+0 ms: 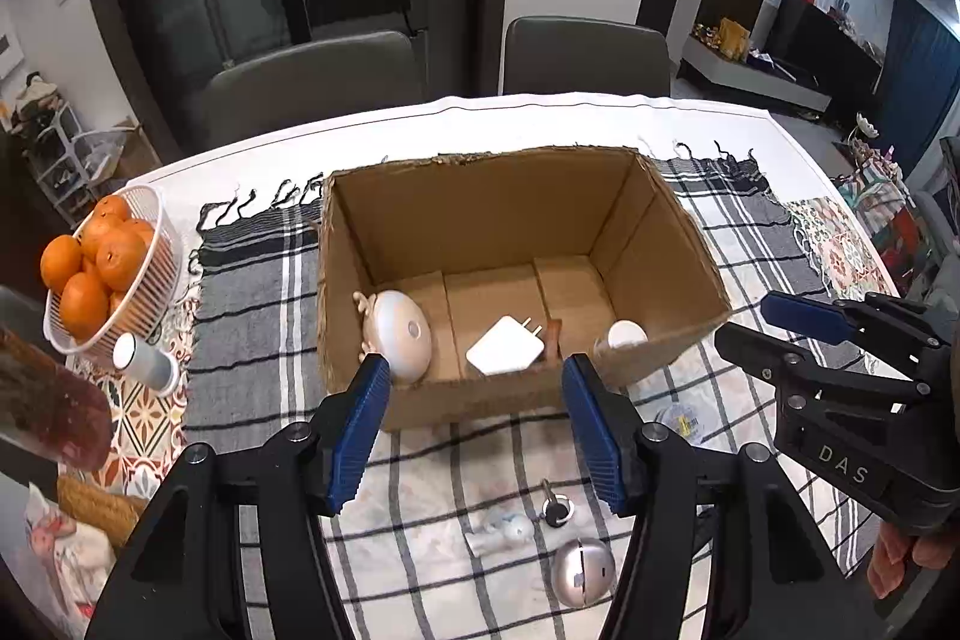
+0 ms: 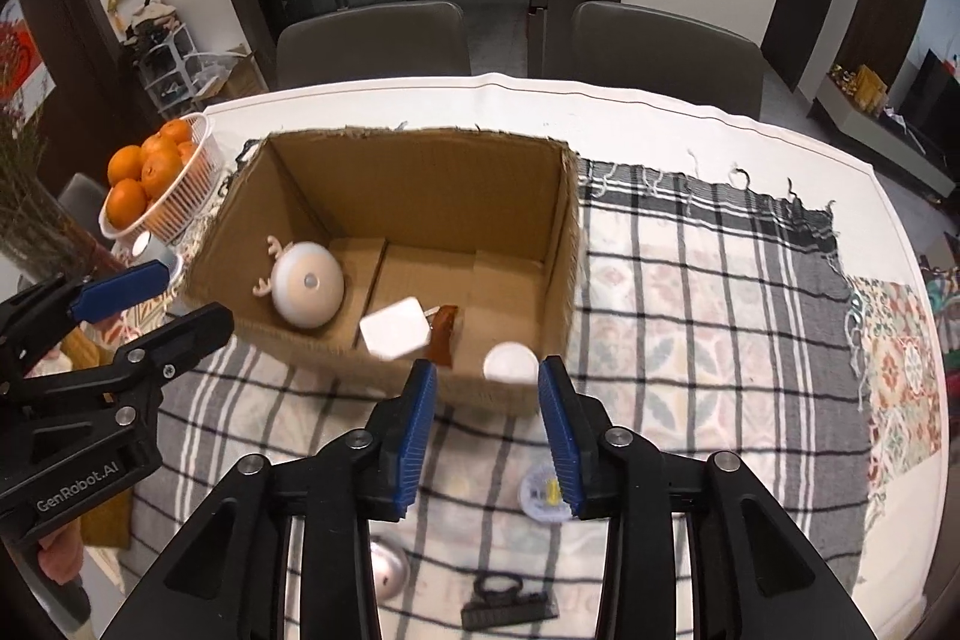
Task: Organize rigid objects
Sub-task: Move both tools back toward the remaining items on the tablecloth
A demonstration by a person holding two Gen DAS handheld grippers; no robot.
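Note:
An open cardboard box point(image 1: 660, 280) point(image 2: 558, 244) stands on the checked cloth. It holds a round white antlered lamp point(image 1: 399, 340) point(image 2: 307, 289), a white charger point(image 1: 507, 355) point(image 2: 396, 334), a brown piece point(image 1: 552, 334) and a white round cap point(image 1: 627, 334) point(image 2: 510, 364). My left gripper point(image 1: 474, 370) point(image 2: 198, 292) hangs open before the box's near wall, empty. My right gripper point(image 2: 487, 370) point(image 1: 762, 331) is open and empty too, near the box's right front corner. On the cloth in front lie a key point(image 1: 555, 508), a small white figure point(image 1: 504, 532), a silver ball point(image 1: 582, 571) point(image 2: 390, 571), a clear disc point(image 2: 543, 493) and a black clip point(image 2: 510, 604).
A white basket of oranges point(image 1: 168, 244) point(image 2: 198, 130) and a small white-grey cylinder point(image 1: 144, 361) stand left of the box. Two grey chairs point(image 1: 585, 55) face the table's far edge. The cloth right of the box point(image 2: 720, 310) is bare.

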